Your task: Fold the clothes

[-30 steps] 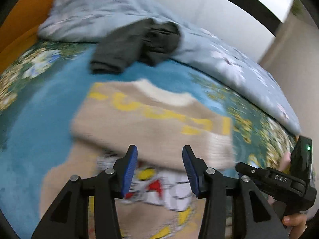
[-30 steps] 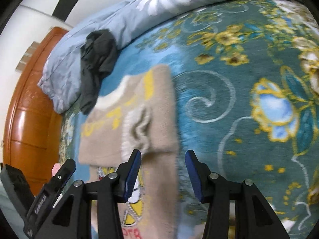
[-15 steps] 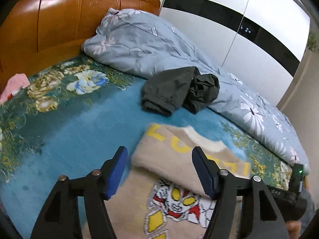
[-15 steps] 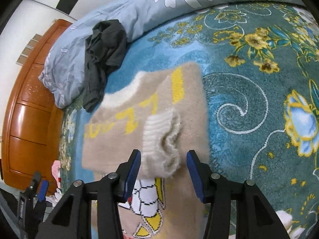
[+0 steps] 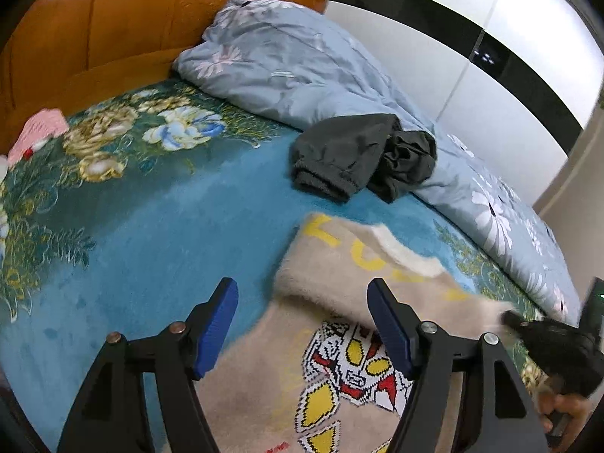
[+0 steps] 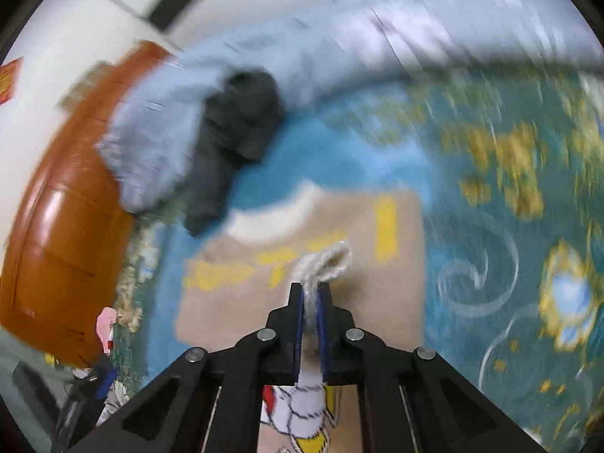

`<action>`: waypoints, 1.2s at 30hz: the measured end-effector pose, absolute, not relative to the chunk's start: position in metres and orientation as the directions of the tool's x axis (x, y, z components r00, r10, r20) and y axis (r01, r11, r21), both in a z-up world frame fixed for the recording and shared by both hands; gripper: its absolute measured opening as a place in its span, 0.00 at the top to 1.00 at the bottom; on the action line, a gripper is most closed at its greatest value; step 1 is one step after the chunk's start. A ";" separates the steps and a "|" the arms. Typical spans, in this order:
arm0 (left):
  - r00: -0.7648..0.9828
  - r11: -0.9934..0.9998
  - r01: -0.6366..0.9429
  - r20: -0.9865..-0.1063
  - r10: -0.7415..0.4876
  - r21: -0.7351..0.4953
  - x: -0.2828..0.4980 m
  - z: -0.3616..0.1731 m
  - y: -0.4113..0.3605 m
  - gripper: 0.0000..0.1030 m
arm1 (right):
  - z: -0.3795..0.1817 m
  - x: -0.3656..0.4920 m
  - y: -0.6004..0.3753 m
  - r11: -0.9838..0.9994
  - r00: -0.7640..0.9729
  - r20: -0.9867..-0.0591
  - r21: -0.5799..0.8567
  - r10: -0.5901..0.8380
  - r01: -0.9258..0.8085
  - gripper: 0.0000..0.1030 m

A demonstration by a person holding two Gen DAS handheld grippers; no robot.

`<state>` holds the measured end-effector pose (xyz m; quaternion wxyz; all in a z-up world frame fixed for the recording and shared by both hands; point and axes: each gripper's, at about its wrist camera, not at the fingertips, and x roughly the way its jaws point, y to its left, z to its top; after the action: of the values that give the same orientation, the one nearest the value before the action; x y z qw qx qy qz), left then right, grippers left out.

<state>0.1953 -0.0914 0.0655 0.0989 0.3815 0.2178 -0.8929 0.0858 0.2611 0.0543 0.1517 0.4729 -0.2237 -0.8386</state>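
My right gripper [image 6: 310, 296] has just closed on the white cuff [image 6: 325, 264] of the beige sweater [image 5: 339, 339], low in the frame. My left gripper [image 5: 304, 324] opened wider, holding nothing.

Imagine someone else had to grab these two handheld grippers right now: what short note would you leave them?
Right gripper: jaws have just closed, now shut on the sweater's ribbed cuff.
Left gripper: jaws have just been opening, now open with nothing held, above the sweater's left edge.
Beige sweater: flat on the blue floral bedspread, cartoon print up, with a sleeve folded across the chest.
Dark grey garment: crumpled, unfolded, against the light blue quilt behind the sweater.
Done: a sleeve laid across.
Left: probably reposition the gripped cuff, finish folding the sweater, then the dark garment.
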 end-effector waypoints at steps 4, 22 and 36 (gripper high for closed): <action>-0.666 -0.857 0.369 -0.746 0.027 -0.360 0.197 0.055 -0.103 0.30 | 0.041 0.080 0.276 -0.867 -0.494 -0.757 0.499 -0.427 -0.015 0.93; -0.563 -0.827 0.428 -0.823 0.070 -0.363 0.205 0.035 -0.114 0.30 | 0.023 0.114 0.309 -0.916 -0.446 -0.837 0.392 -0.317 -0.084 0.55; -0.388 -0.930 0.326 -0.921 0.032 -0.169 0.233 0.014 -0.118 0.30 | -0.047 0.208 0.292 -0.810 -0.082 -0.808 0.587 -0.584 -0.011 0.52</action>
<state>0.2335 -0.1177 0.0143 0.0901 0.5459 0.1638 -0.8167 0.2080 0.2921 -0.0471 0.2049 0.6459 -0.2305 -0.6984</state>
